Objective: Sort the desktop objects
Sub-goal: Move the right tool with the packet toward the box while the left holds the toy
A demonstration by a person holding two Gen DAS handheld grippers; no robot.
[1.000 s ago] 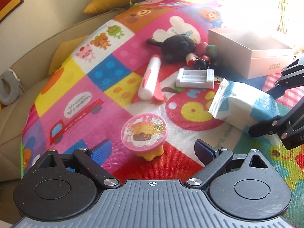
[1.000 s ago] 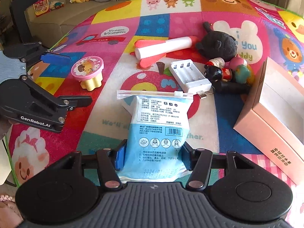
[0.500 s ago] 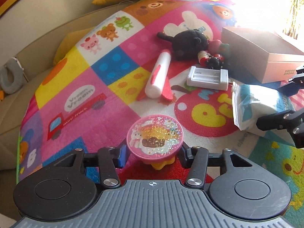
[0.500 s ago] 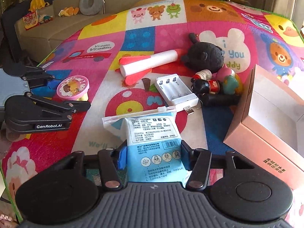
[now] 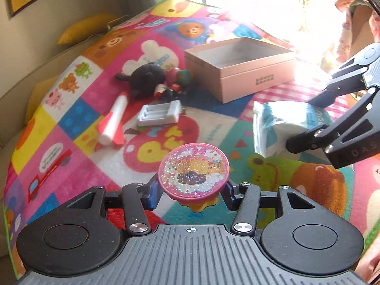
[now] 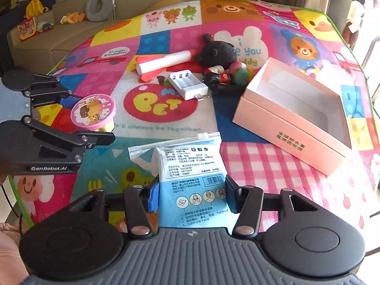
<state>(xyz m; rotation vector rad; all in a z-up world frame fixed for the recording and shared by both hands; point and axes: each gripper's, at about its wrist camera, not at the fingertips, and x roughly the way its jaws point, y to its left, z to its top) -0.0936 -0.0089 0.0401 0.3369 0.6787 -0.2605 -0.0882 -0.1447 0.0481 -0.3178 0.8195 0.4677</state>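
Above the bench's near edge, the left tool (image 5: 191,196) pinches the pink toy (image 5: 193,172) and the right tool (image 6: 190,196) pinches the wipes pack (image 6: 192,178) (2 loads), so they may collide at the pink box (image 6: 292,116).

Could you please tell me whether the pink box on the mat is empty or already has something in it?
Empty as far as the pictures show: the pink box is open, and only its bare white floor shows in both views.

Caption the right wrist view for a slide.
Right gripper holds a blue pouch; left gripper holds a pink round toy beside it.
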